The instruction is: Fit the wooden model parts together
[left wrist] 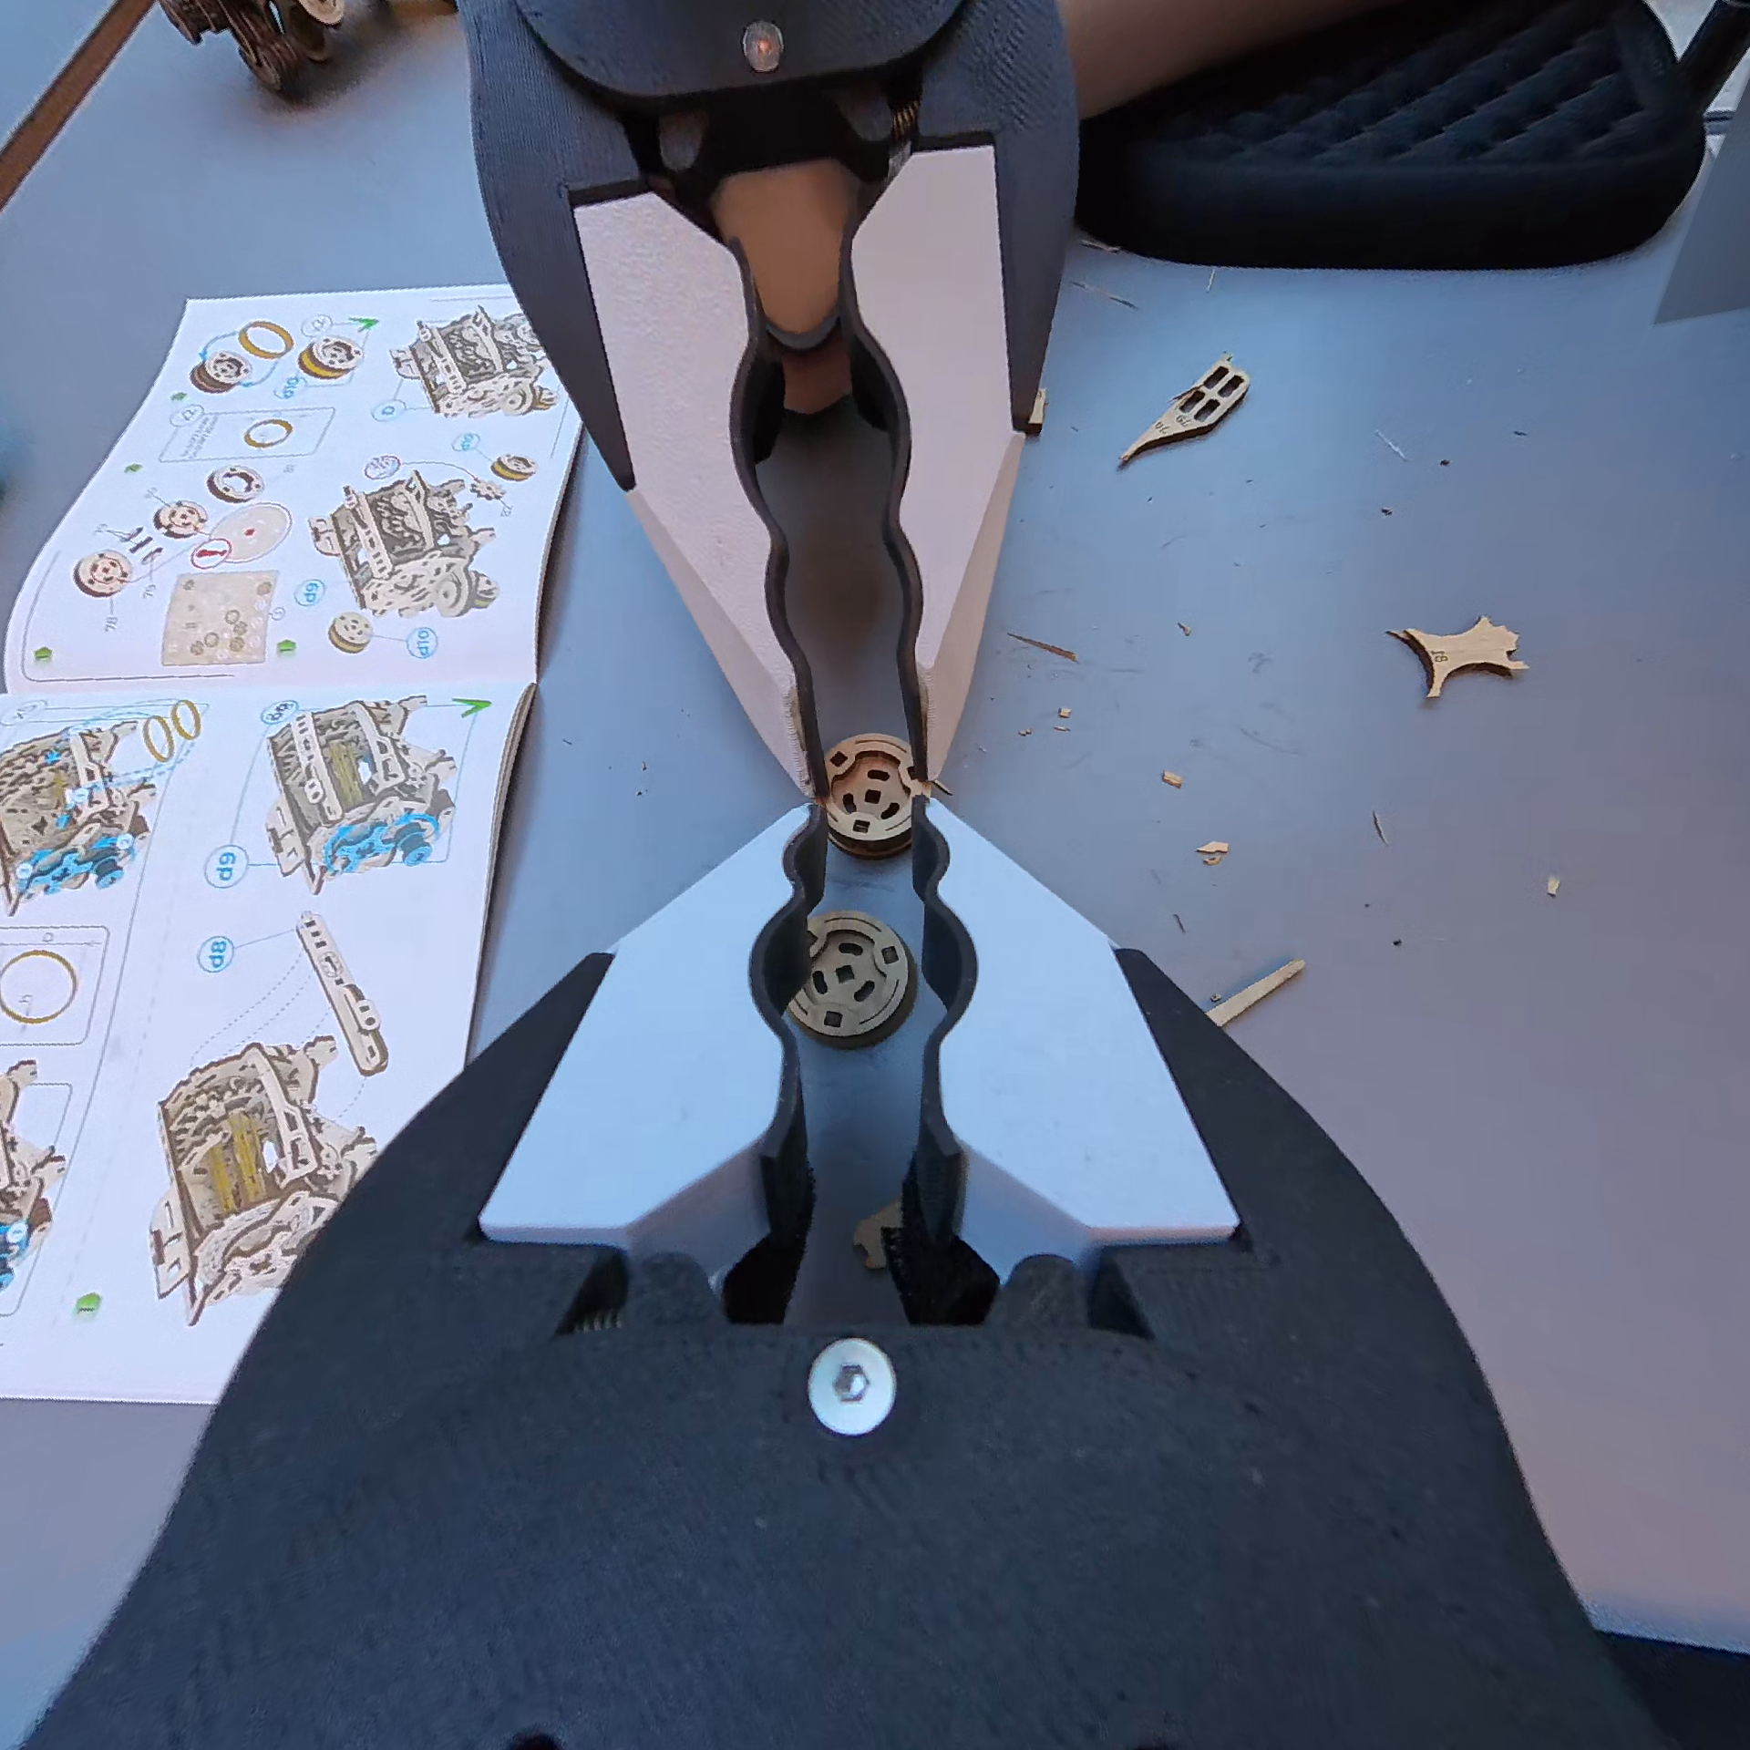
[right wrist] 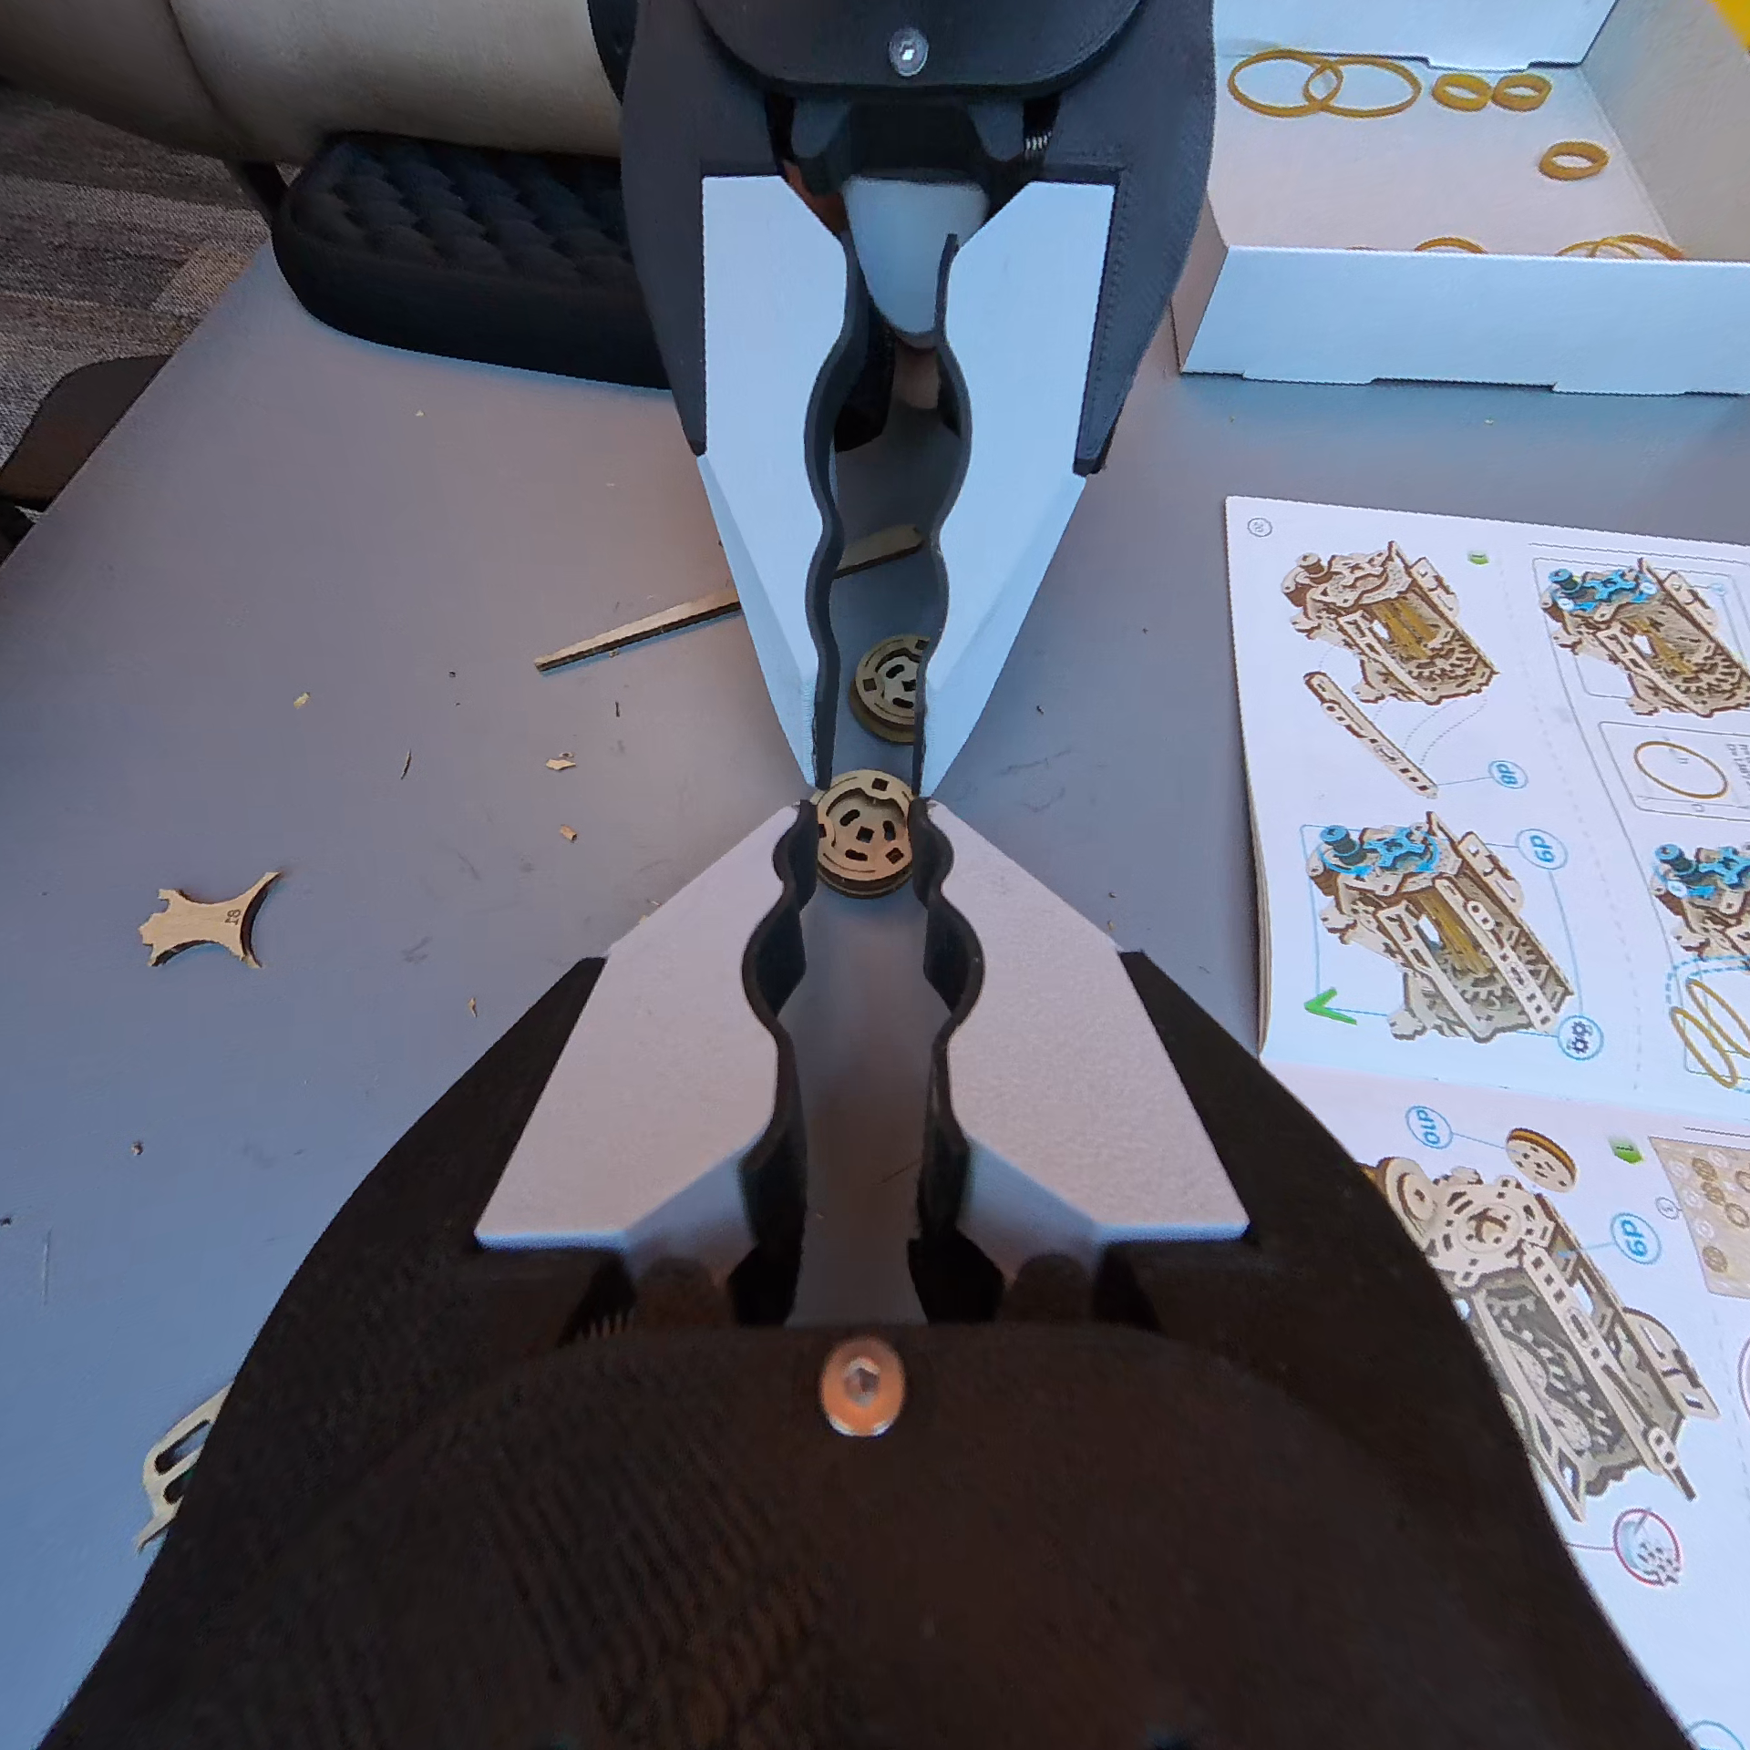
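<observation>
A small round wooden wheel [left wrist: 869, 797], made of stacked slotted discs, stands on the grey table [left wrist: 1326, 852]. My left gripper [left wrist: 868, 811] comes from below in the left wrist view and is shut on the wheel's near side. My right gripper [left wrist: 862, 758] comes from the top and grips the wheel's far side. In the right wrist view the wheel [right wrist: 864, 841] sits between my right gripper [right wrist: 864, 812] and the left gripper [right wrist: 866, 769], tip to tip. A second slotted disc [left wrist: 852, 980] lies flat on the table between the left gripper's fingers; it also shows in the right wrist view [right wrist: 890, 696].
An open instruction booklet [left wrist: 265, 758] lies beside the grippers. Wooden offcuts [left wrist: 1463, 655] and chips are scattered on the table. A white box [right wrist: 1420, 312] holds yellow rubber bands. A black cushion [left wrist: 1401, 161] and a partly built model [left wrist: 275, 38] are at the table's edges. Only a small space, under 4 cm, lies between the two pairs of fingers.
</observation>
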The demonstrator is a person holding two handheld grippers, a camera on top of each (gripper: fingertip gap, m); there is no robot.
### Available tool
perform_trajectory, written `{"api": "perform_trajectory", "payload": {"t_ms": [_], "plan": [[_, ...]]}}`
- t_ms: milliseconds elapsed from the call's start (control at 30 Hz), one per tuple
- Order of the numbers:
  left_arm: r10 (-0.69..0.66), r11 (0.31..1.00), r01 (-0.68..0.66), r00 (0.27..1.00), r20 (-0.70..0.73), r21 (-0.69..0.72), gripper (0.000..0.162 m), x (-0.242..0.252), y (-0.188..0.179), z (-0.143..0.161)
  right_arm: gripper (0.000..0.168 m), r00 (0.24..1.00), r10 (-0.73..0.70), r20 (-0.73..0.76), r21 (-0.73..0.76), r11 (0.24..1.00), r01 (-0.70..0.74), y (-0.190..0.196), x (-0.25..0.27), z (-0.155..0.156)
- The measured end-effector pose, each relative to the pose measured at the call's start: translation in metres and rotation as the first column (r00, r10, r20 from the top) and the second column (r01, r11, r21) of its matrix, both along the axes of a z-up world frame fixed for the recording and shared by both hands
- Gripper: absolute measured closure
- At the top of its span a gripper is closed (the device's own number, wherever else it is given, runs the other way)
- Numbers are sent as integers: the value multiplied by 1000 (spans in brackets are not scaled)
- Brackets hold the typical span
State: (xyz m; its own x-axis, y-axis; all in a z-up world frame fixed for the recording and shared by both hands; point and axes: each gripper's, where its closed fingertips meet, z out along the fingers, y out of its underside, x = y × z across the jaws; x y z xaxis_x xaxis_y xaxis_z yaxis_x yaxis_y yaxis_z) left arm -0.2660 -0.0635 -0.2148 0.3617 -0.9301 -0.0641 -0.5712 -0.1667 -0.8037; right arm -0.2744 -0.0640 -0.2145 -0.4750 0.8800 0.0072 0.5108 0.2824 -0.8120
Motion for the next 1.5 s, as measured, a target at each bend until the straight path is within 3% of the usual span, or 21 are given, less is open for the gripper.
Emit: {"api": "perform_trajectory", "payload": {"t_ms": [200,300,567,1200,1500], "plan": [[-2,1000,2,1000,-2,5,147,0,0,0,151,1000,2,2,-1,1000,-2,0,0,0],[-3,1000,3,1000,-11,20,146,0,0,-1,162,999,35,14,-7,999,-35,-5,3,-2],[-4,999,4,1000,-13,35,146,0,0,0,150,999,25,-33,12,1000,-24,-3,2,5],[-4,999,4,1000,-20,42,147,0,0,-1,149,1000,10,-15,47,999,-9,1,4,-1],[6,1000,-5,1000,11,-27,147,1,0,-1,148,1000,-7,-7,38,999,7,1,5,-2]]}}
